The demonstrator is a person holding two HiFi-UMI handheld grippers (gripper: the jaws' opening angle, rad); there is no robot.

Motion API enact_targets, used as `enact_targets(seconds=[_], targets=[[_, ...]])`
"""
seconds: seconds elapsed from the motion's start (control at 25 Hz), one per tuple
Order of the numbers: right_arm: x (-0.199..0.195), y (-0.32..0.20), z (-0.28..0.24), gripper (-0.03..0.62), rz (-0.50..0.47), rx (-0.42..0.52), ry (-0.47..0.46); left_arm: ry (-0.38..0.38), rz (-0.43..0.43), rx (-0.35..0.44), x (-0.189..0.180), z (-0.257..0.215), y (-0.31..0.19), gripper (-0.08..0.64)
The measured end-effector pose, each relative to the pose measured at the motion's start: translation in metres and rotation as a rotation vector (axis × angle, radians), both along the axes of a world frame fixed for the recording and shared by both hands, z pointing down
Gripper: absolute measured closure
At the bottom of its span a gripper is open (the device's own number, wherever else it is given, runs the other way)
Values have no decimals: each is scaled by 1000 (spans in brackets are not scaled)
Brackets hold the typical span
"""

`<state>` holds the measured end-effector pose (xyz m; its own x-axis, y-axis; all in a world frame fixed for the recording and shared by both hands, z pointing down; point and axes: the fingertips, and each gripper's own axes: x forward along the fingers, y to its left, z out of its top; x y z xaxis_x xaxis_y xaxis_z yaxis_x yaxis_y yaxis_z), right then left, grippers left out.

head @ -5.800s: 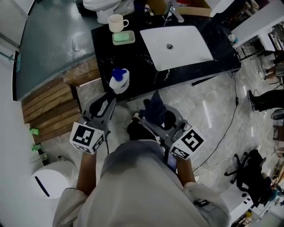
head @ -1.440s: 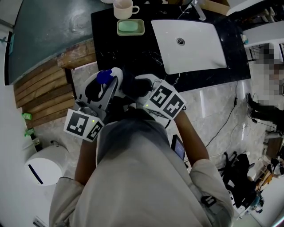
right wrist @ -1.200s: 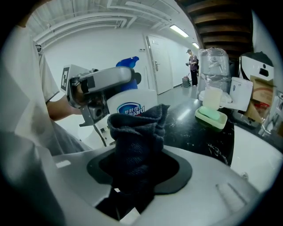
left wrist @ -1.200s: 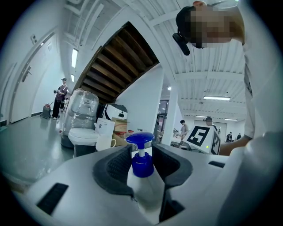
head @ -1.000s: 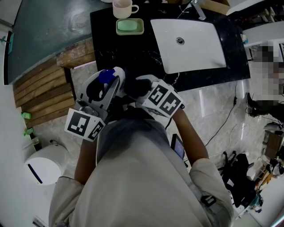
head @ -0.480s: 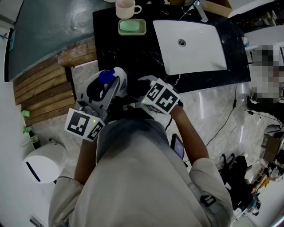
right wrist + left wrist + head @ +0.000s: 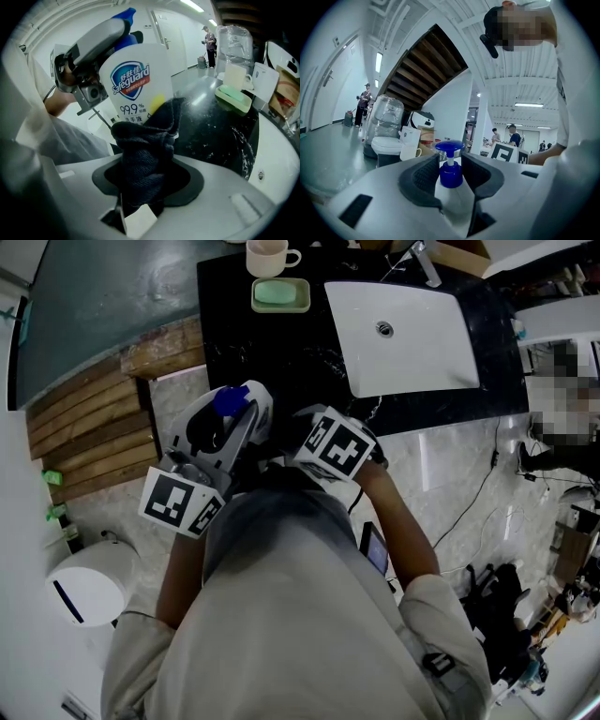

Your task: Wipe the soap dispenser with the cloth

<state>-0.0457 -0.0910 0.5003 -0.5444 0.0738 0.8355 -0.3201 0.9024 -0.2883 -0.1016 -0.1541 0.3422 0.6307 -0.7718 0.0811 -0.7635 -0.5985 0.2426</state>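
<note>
Jaws of my left gripper (image 7: 450,161) stand wide and are clamped on the body of the white soap dispenser (image 7: 451,174), its blue pump rising between the pads. I hold it upright in the air, just off the near edge of the black counter (image 7: 281,352). My right gripper (image 7: 147,180) is closed on the dark cloth (image 7: 149,140), whose bunched end lies against the dispenser's labelled front.

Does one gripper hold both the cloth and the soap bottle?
No, the right gripper view shows the cloth in the right gripper's jaws, while the left gripper clamps the bottle.
</note>
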Motion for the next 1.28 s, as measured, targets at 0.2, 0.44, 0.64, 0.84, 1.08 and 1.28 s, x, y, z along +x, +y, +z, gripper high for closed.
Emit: enact_targets(seconds=[0.2, 0.44, 0.64, 0.84, 1.08, 1.28], targets=[[-1, 3, 1, 416, -39, -13, 41, 2, 16, 4, 7, -1, 2, 416], [-2, 3, 0, 414, -52, -7, 51, 16, 33, 1, 14, 0, 4, 416], [-4, 2, -6, 416, -41, 3, 29, 14, 43, 3, 18, 0, 4, 416], [-5, 0, -12, 416, -29, 20, 8, 16, 44, 3, 18, 0, 4, 416], [-7, -1, -18, 416, -18, 25, -17, 21, 42, 2, 17, 1, 3, 416], [-8, 0, -24, 416, -18, 45, -31, 26, 41, 5, 17, 0, 5, 416]])
